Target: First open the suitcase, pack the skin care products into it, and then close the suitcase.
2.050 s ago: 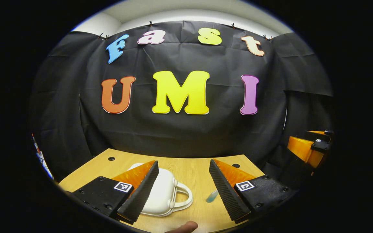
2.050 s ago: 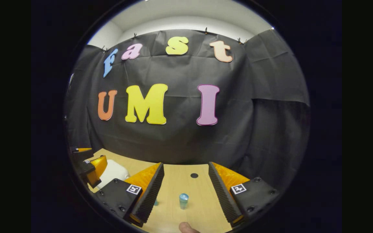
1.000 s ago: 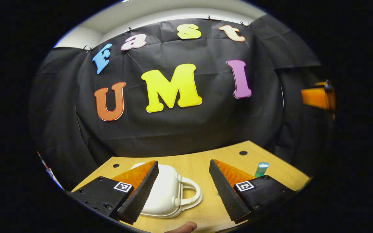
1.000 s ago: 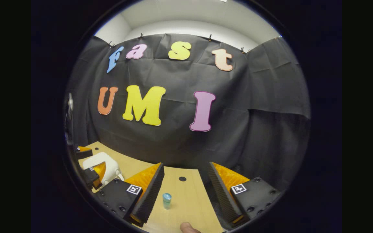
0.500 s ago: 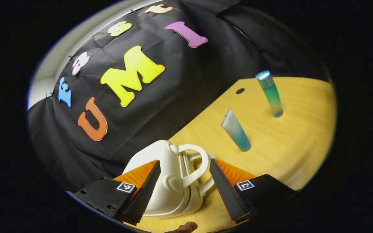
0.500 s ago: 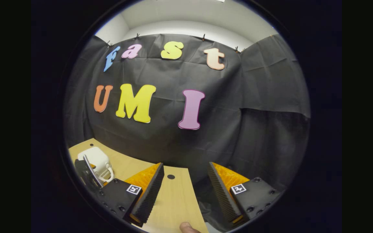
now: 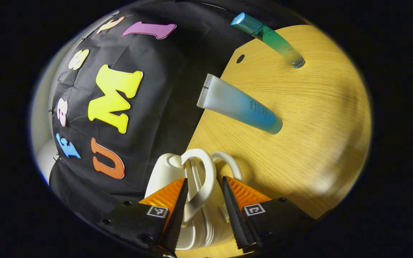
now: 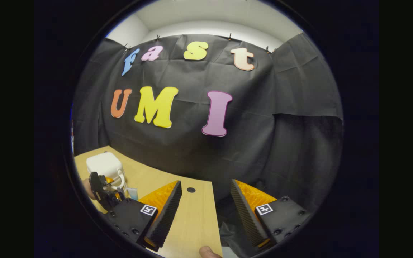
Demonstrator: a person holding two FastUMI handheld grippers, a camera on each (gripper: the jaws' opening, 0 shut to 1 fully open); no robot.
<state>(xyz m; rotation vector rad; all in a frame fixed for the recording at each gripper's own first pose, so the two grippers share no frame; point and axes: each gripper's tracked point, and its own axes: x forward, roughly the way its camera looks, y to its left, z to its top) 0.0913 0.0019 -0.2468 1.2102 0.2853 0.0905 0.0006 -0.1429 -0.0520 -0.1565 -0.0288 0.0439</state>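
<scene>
Two looped handles of the small white hard-shell plastic suitcase point(image 7: 192, 186) stand between the fingers of my left gripper point(image 7: 203, 211), which are drawn in to a narrow gap around the nearer handle point(image 7: 201, 182); whether both pads already press on it I cannot tell. The case sits shut at the near left part of the pale wooden table point(image 7: 299, 118), close to the black cloth wall point(image 7: 156, 107). To open it well, I judge that I should close only on the handle of one shell, leaving the second handle point(image 7: 233, 166) free, then lift that shell about its hinge side slowly so the light case does not slide or tip. My right gripper point(image 8: 204, 211), fingers spread wide and holding nothing, hovers over the right part of the table and could steady the lower shell; in its view the suitcase point(image 8: 104, 165) and my left gripper point(image 8: 102, 191) appear at the far left. Beyond the case stand the products to pack: a soft white-to-blue plastic tube point(image 7: 238, 105) resting on its cap, and farther off a slim teal-green clear bottle with a blue cap point(image 7: 269, 37). Both carry small dark print, too blurred to read; my fingers bear square black-and-white coded markers point(image 7: 157, 211), not text.
</scene>
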